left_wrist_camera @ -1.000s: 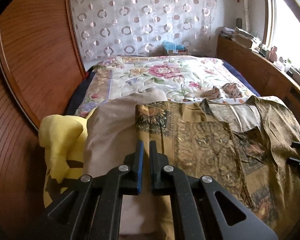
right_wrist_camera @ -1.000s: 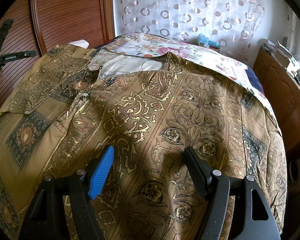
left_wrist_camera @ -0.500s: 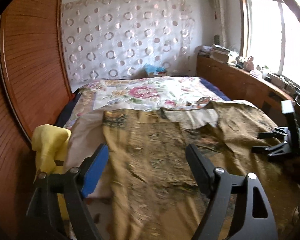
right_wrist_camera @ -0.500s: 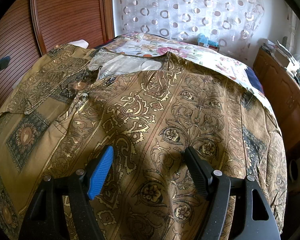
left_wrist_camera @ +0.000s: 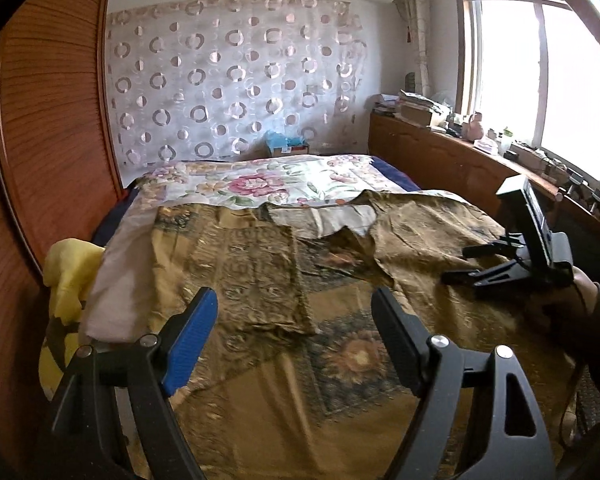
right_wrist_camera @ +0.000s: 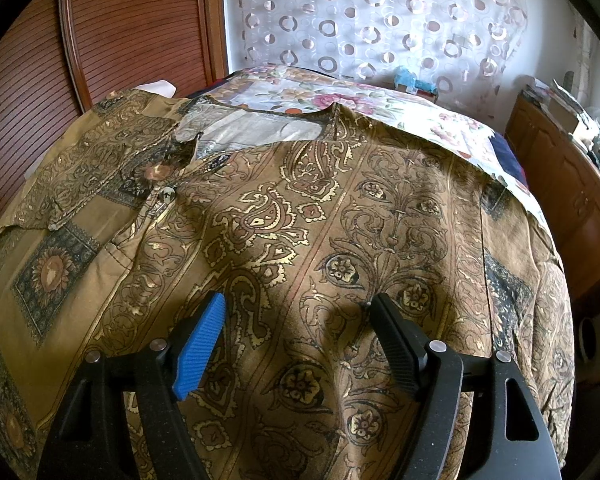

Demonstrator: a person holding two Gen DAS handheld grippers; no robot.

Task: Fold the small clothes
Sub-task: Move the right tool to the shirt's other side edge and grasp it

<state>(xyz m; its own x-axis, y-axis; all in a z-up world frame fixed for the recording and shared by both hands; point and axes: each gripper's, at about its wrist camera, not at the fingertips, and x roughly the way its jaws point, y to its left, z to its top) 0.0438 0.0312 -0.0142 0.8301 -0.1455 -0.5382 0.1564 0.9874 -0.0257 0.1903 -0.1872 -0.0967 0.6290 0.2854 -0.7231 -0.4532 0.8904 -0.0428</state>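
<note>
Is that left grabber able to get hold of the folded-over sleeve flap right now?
Probably yes. The left gripper is open, and the folded sleeve flap of the shirt lies just ahead with nothing between them.

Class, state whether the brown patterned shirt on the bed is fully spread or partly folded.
Partly folded: the shirt's left side lies doubled over its front, pale lining showing; the right side remains spread.

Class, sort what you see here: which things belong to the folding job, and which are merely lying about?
Job:
shirt
left tongs, open
right tongs, open

Lying about:
yellow cloth
floral bedspread
blue box
sill clutter
</note>
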